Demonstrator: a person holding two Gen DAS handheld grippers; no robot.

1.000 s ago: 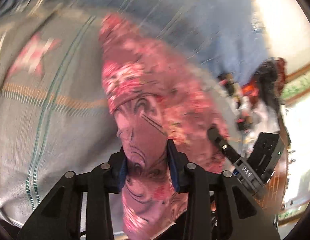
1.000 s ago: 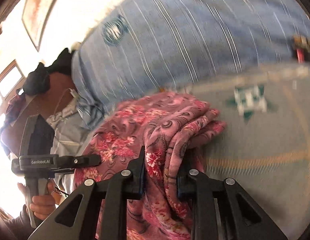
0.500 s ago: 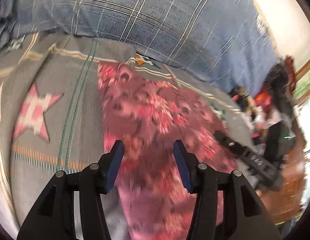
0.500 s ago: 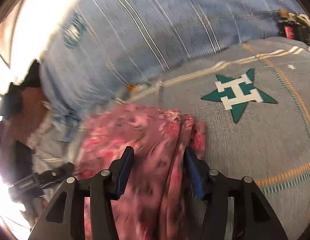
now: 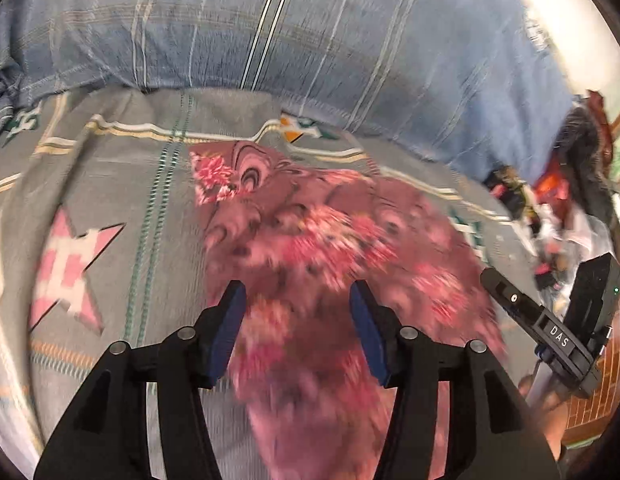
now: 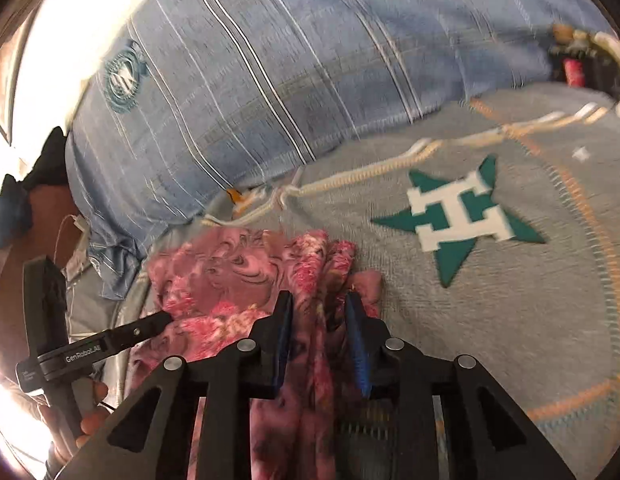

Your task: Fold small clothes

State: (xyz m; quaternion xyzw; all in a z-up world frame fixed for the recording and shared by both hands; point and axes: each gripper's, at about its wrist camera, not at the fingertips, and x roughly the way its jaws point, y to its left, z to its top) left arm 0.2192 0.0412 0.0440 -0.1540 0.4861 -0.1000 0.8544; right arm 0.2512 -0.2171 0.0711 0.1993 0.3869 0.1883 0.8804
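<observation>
bg: grey star-pattern blanket (image 6: 489,312) | blue striped bedding (image 5: 310,40) behind | bright light upper left

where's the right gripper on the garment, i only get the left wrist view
Observer: The right gripper straddles the pink floral garment's right-hand edge; its jaws have just been opening, with cloth loose between them.
Operator: is that edge flat
Observer: No, it is gathered into upright folds.
Operator: what's beyond it
Observer: A whole green star on the grey blanket, apart from the garment.
</observation>
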